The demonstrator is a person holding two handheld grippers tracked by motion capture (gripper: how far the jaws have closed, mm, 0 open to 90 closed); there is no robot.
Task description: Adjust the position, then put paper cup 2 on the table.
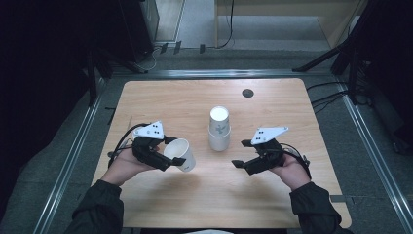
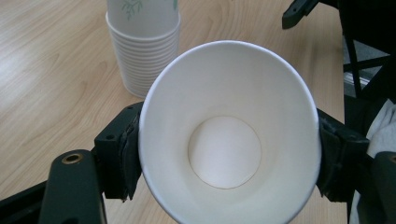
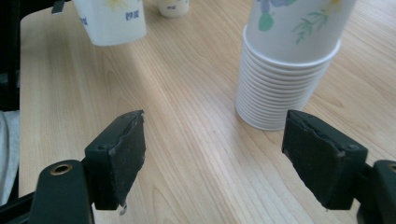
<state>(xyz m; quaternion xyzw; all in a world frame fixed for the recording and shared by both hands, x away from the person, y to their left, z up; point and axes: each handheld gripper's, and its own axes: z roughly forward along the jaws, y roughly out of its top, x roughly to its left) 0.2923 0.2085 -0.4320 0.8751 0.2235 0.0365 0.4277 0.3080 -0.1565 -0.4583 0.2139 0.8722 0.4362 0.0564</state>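
Grip pressure is the likely concern at this step: the left gripper point(image 1: 171, 152) has its fingers point(image 2: 122, 158) clamped on opposite sides of a single white paper cup point(image 1: 181, 154), and in the left gripper view the rim looks squeezed slightly oval, so any further clench would probably crease the thin wall. The cup is held tilted, mouth toward the gripper's camera, over the left half of the pale wood-grain tabletop point(image 1: 175, 102), toward its near edge; whether it touches the surface I cannot tell. Near the tabletop's middle stands an upside-down stack of nested white paper cups printed with small flowers point(image 1: 219, 129), its rolled rims forming tight ridges. The right gripper point(image 1: 246, 153) hovers toward the near right, fingers point(image 3: 119, 154) spread wide and empty, pointed at the stack's base, its rubbery black pads chipped at the corners.
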